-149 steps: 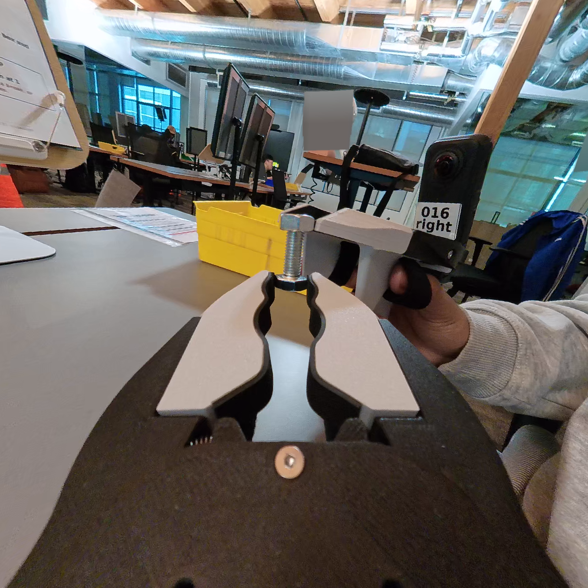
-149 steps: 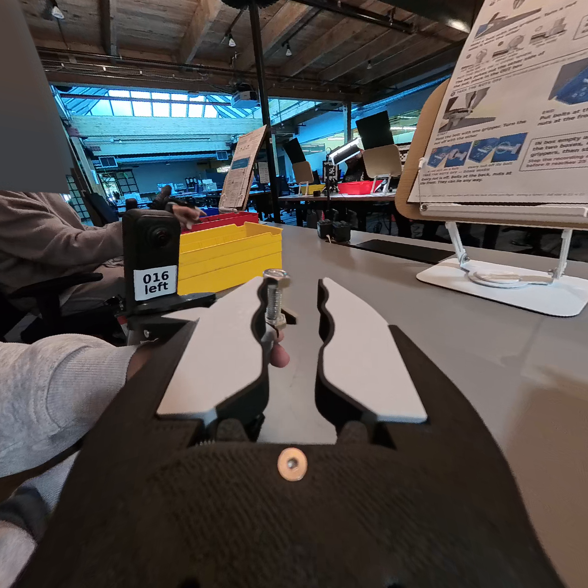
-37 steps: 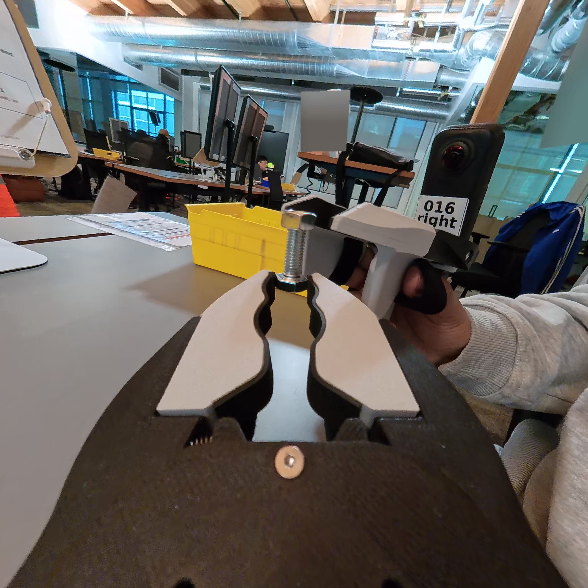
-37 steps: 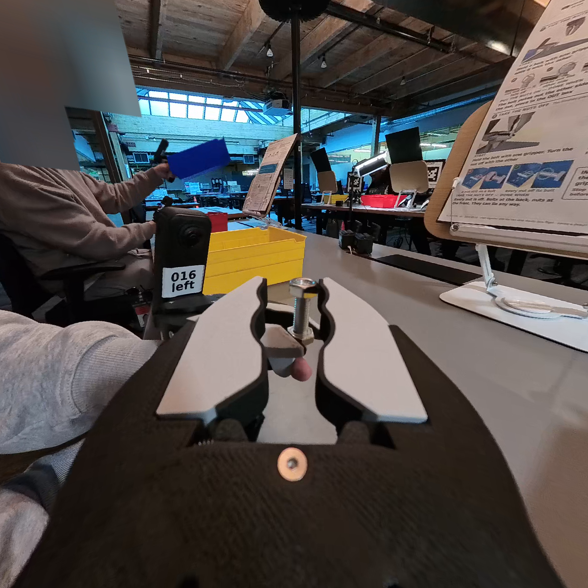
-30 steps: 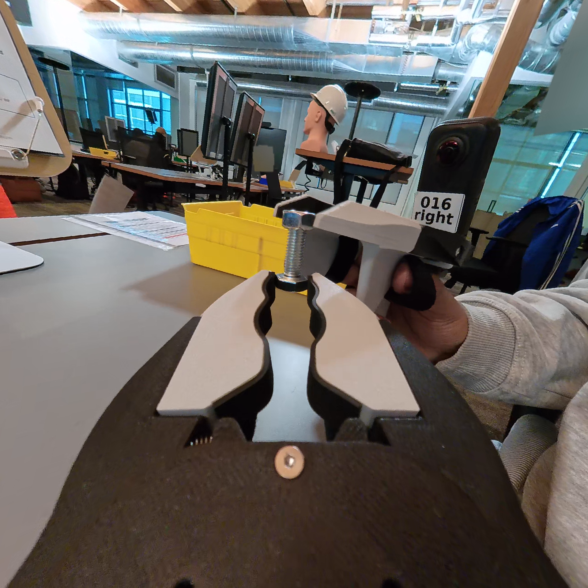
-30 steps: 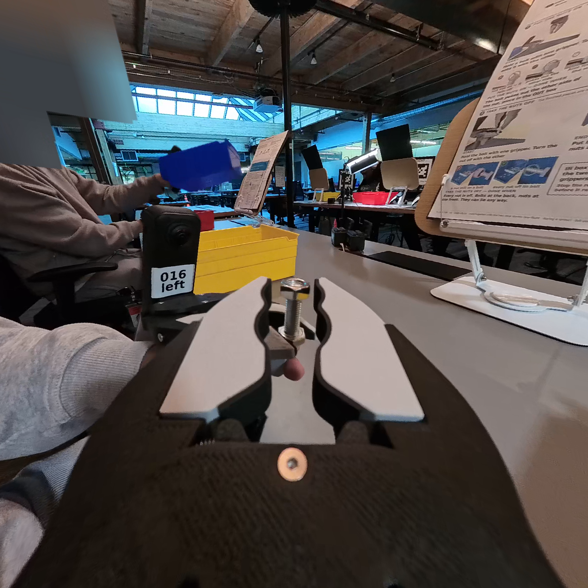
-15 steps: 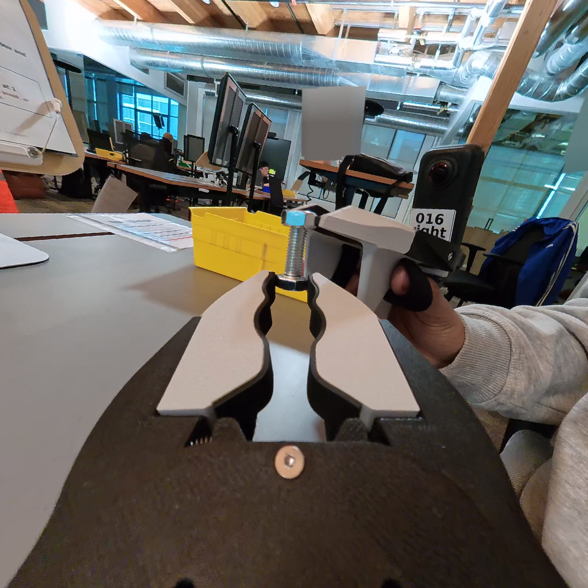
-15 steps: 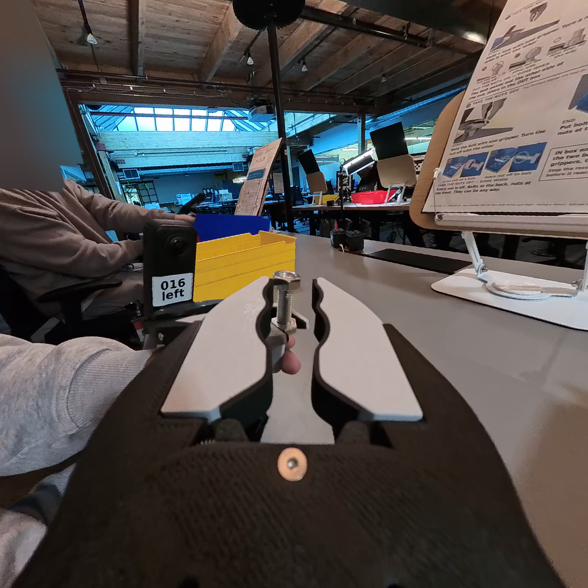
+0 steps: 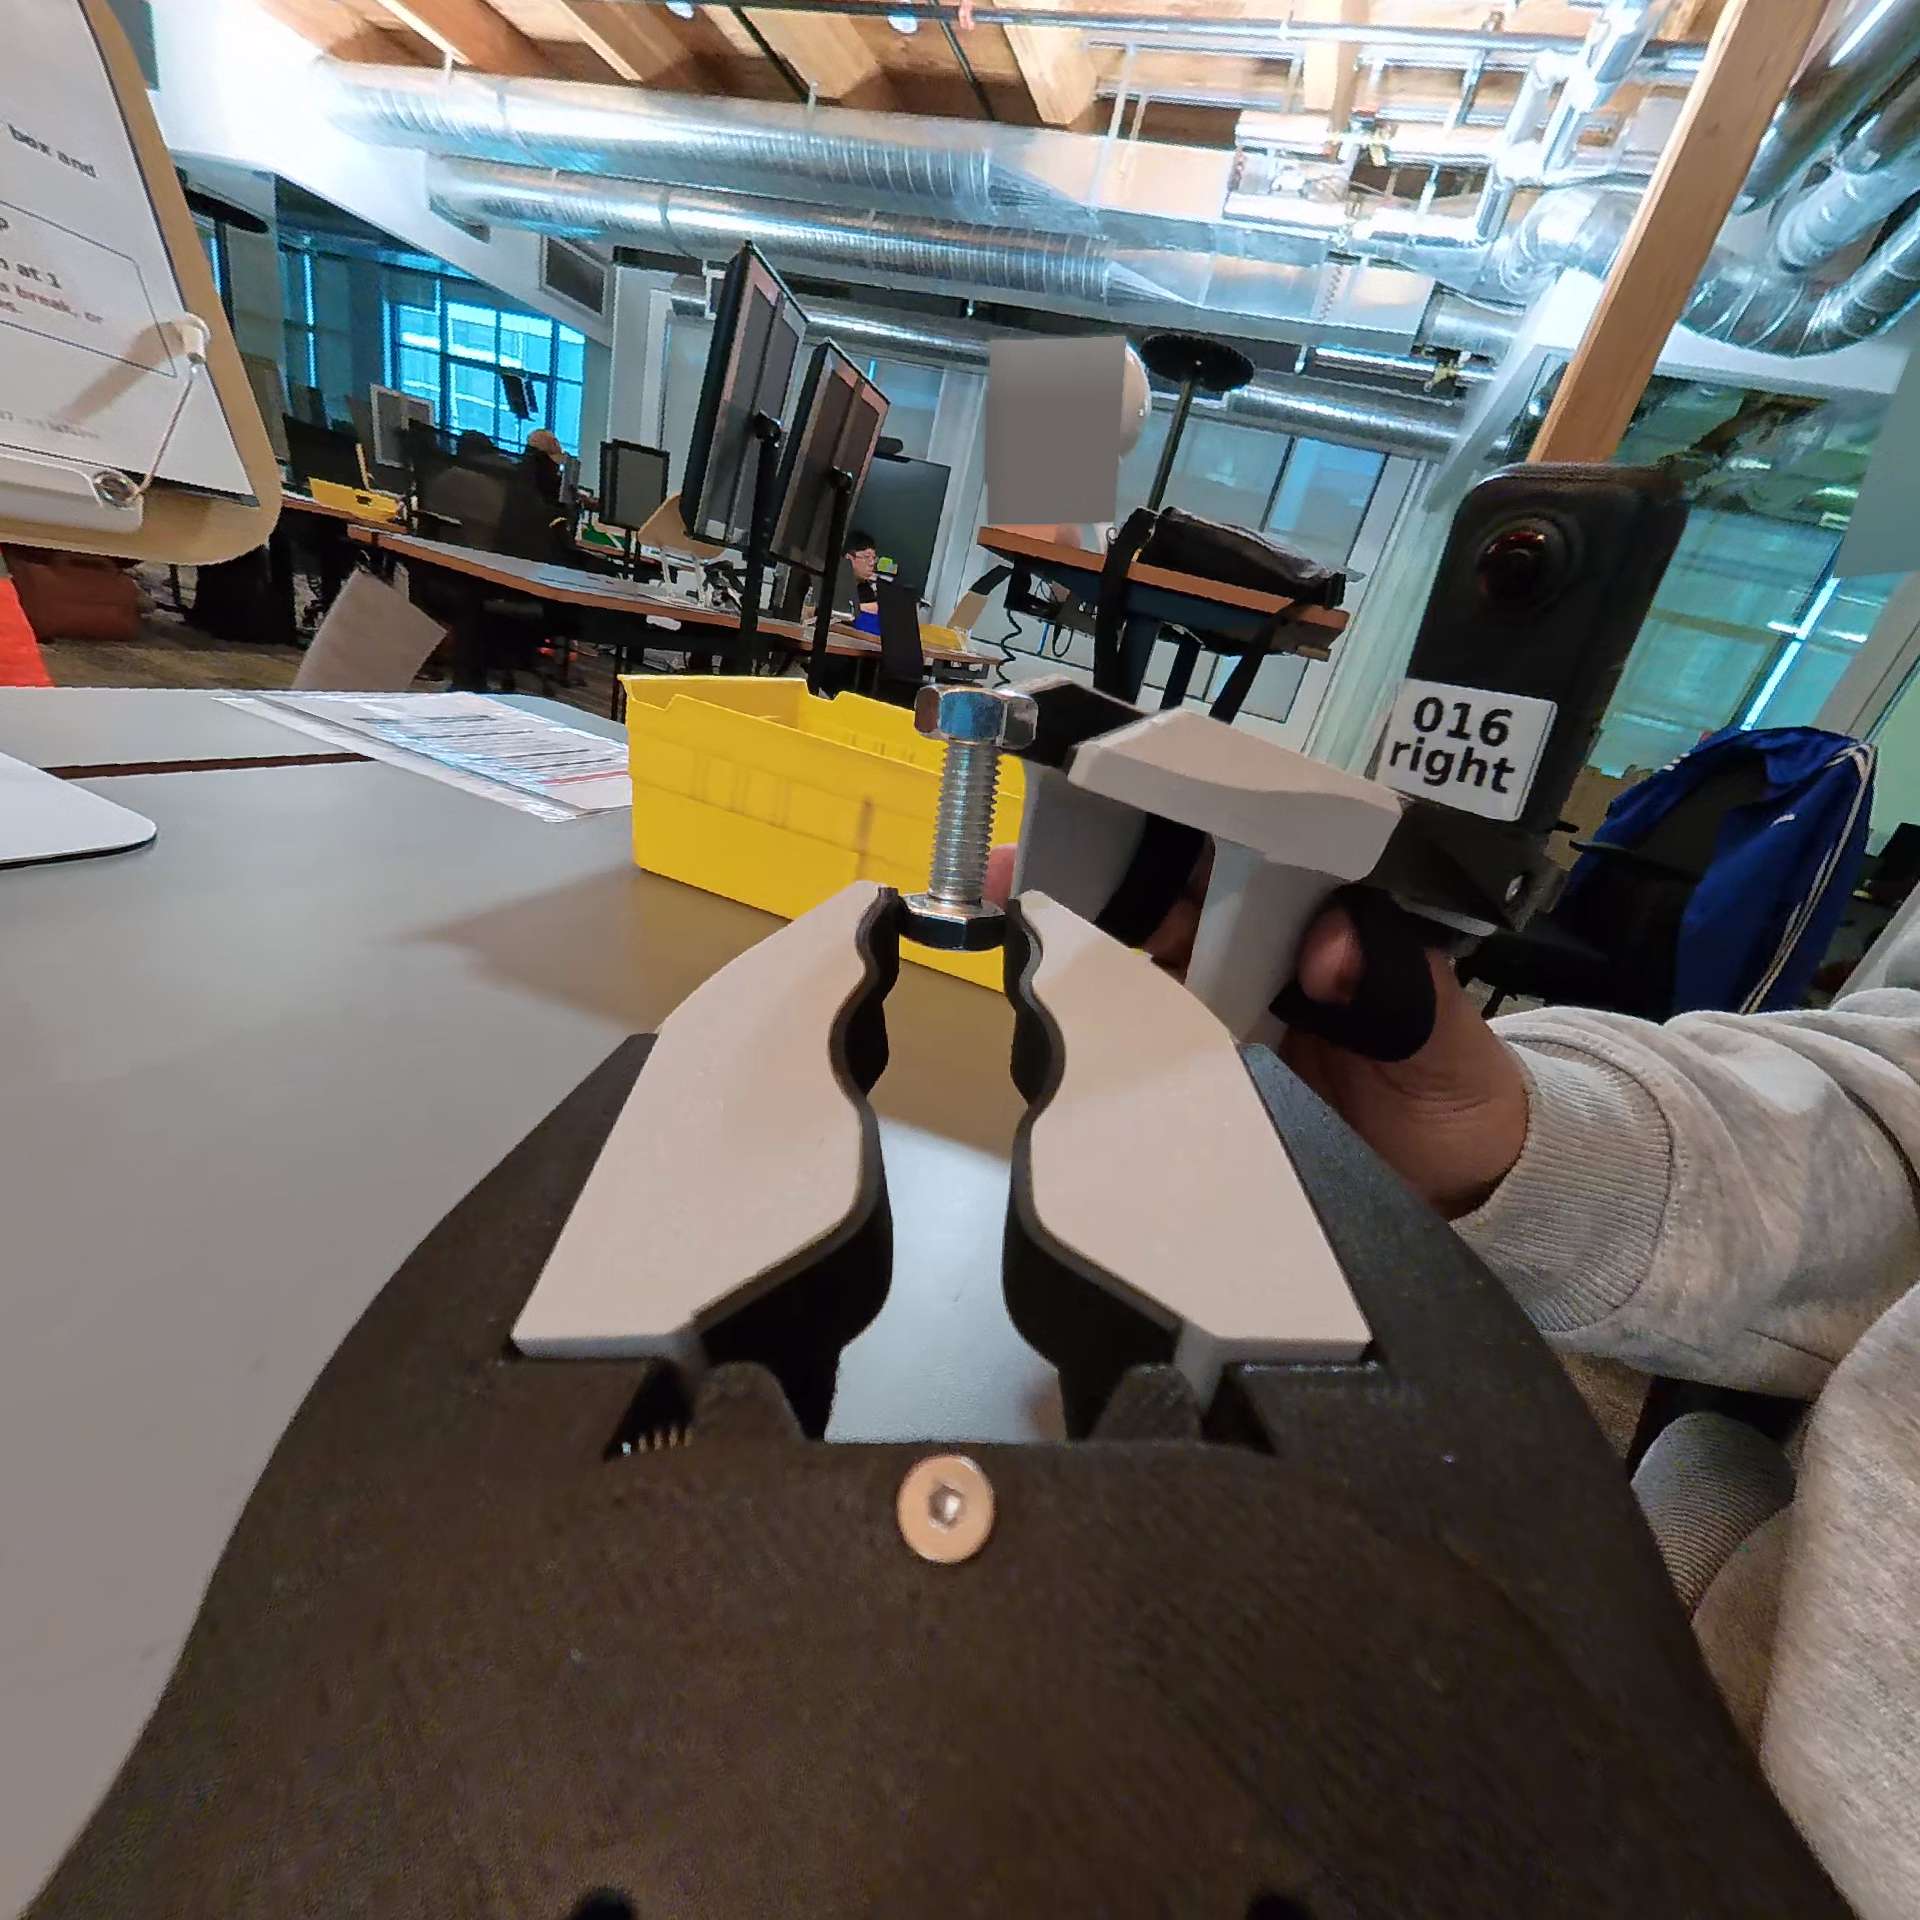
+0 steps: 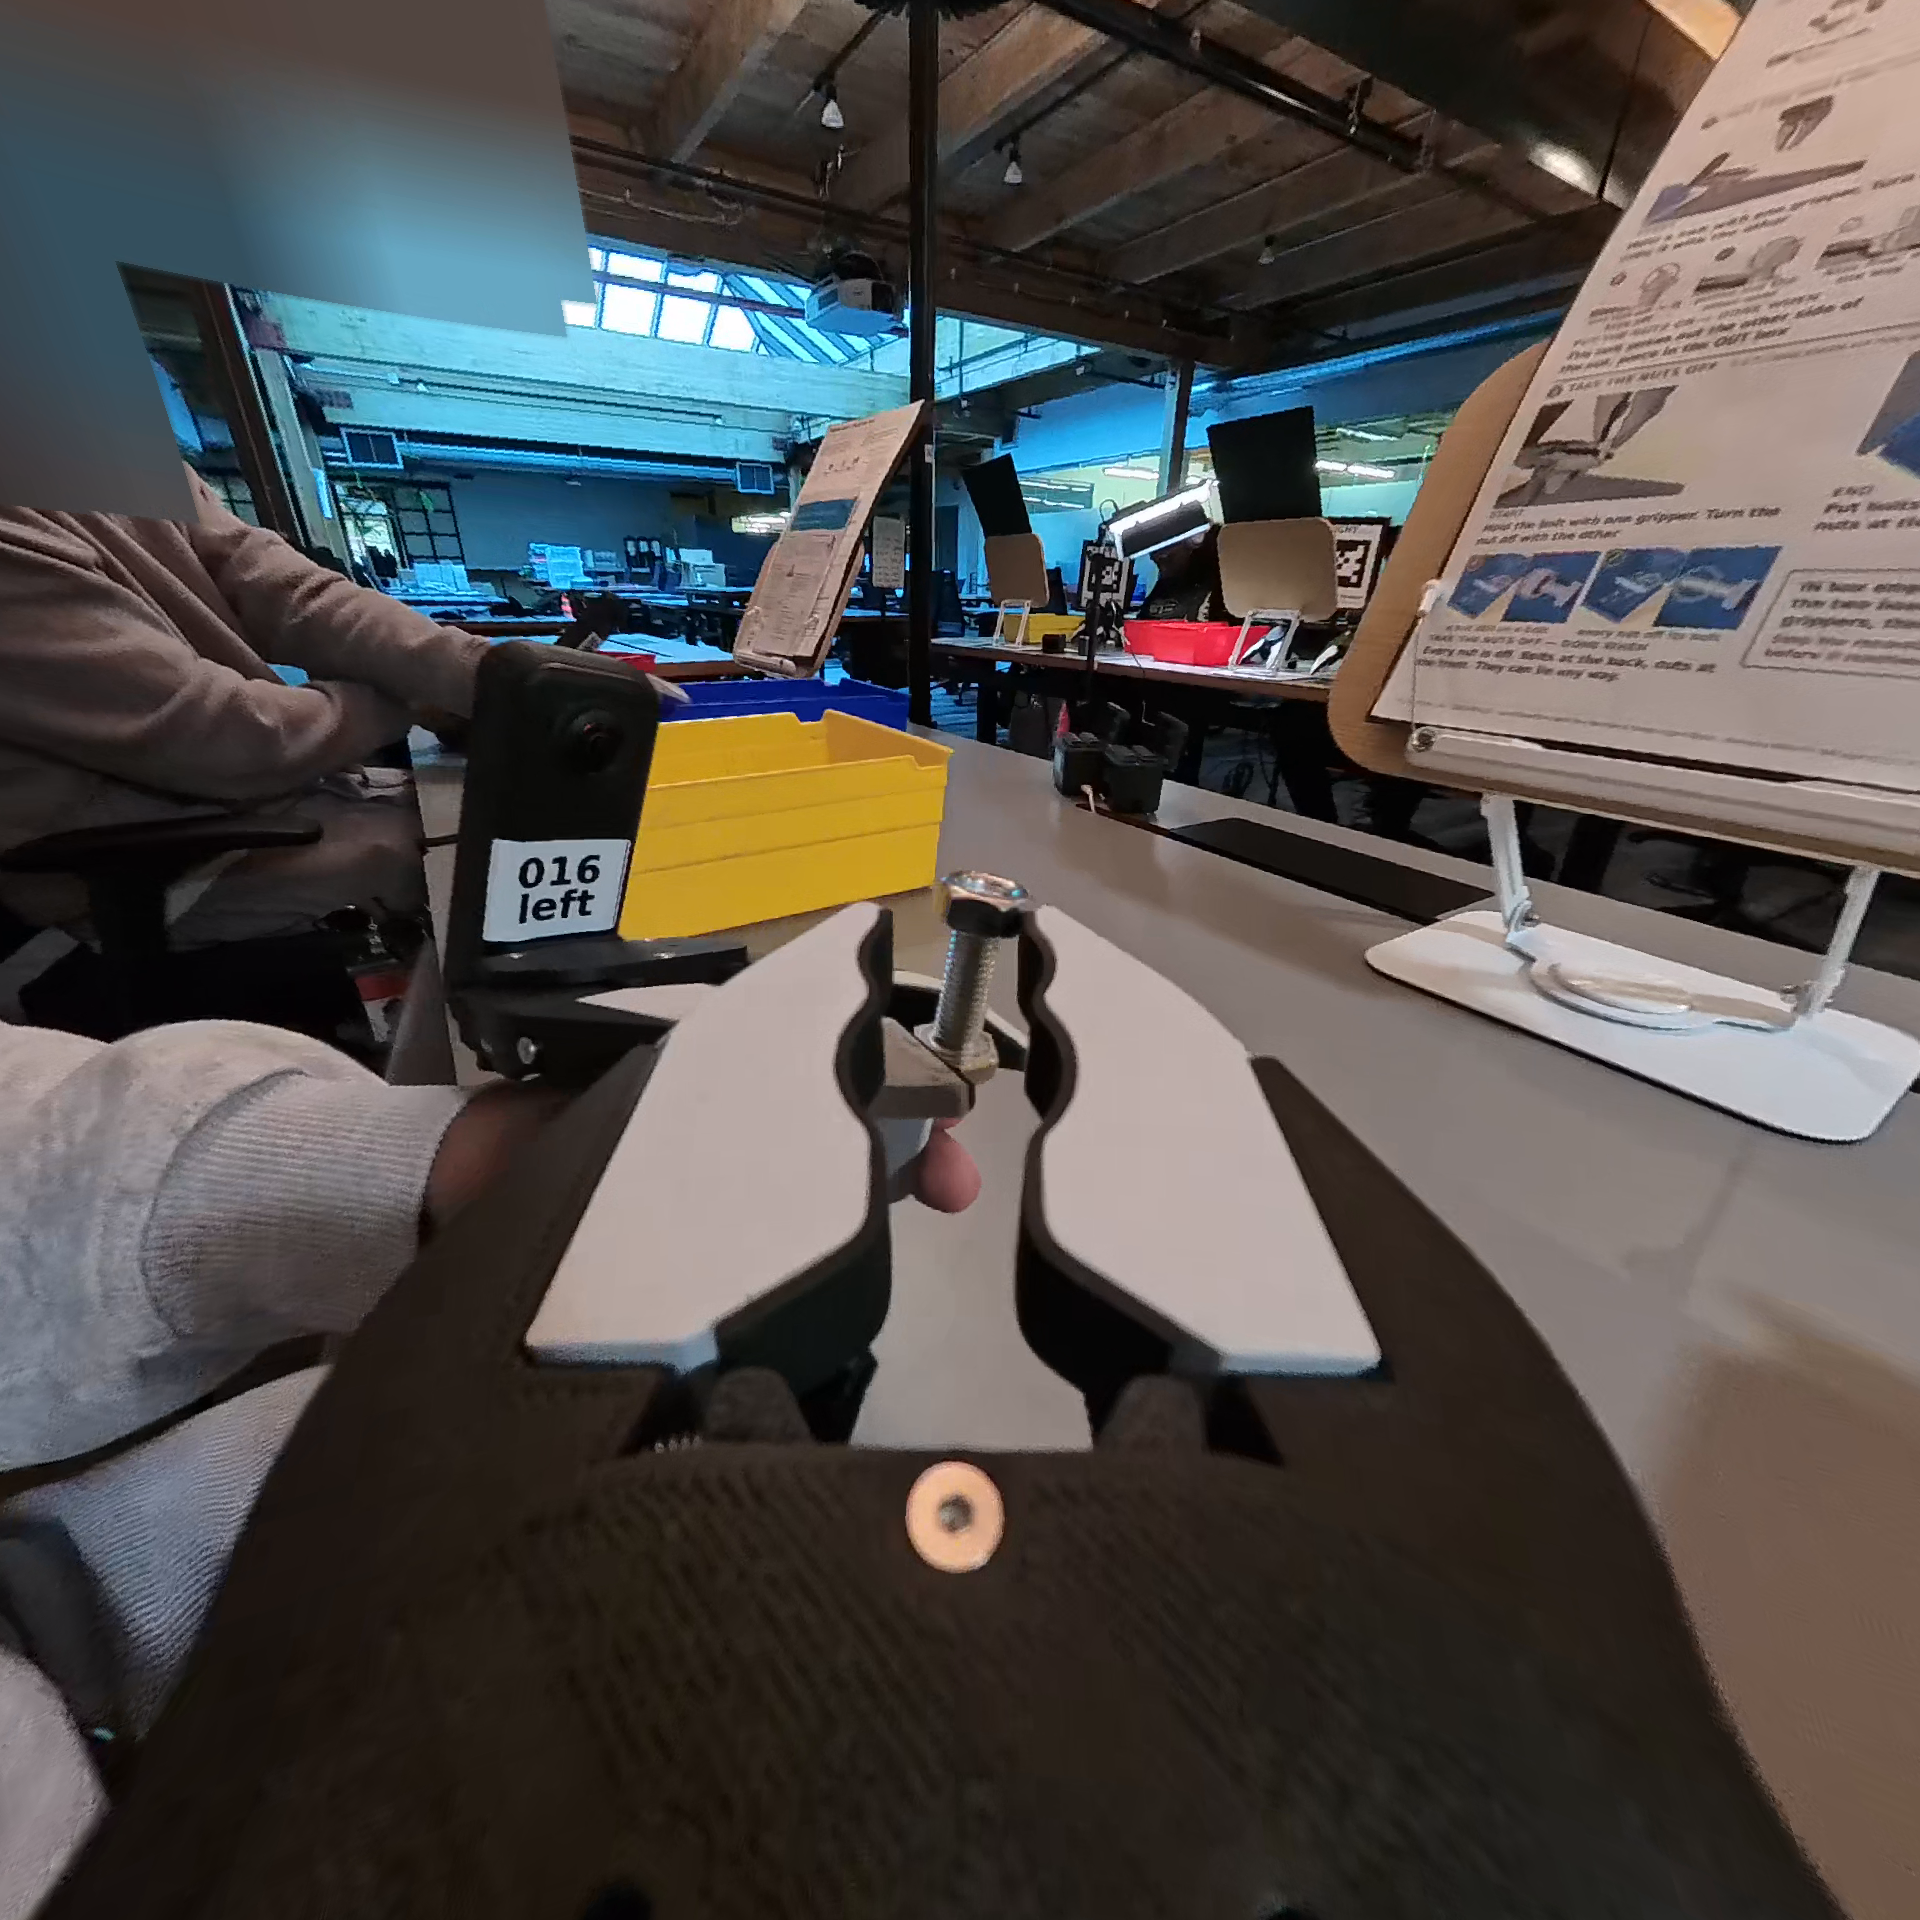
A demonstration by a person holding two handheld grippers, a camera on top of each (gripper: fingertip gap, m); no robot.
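A silver bolt (image 9: 966,821) stands upright above the grey table (image 9: 312,987), with a nut (image 9: 951,925) at its lower end. My left gripper (image 9: 951,914) is shut on the nut. My right gripper (image 9: 1023,727) comes in from the right and is shut on the bolt's hex head. In the right wrist view my right gripper (image 10: 956,920) clasps the head, the bolt (image 10: 964,977) leans slightly, and the nut (image 10: 954,1058) sits in the left gripper's fingertips (image 10: 914,1086). A person's hand (image 9: 1392,1091) holds the right gripper.
A yellow bin (image 9: 769,800) stands on the table just behind the bolt, with a blue bin (image 10: 790,698) behind it. A white stand with an instruction sheet (image 10: 1662,997) is to the right. A laminated sheet (image 9: 457,727) lies at the back left. A seated person's sleeve (image 10: 208,675) is left. My left and right fingertips are right by each other.
My right gripper has turned a little around the bolt while both grips stay shut. A person in the background has lowered a blue bin behind the yellow bin.
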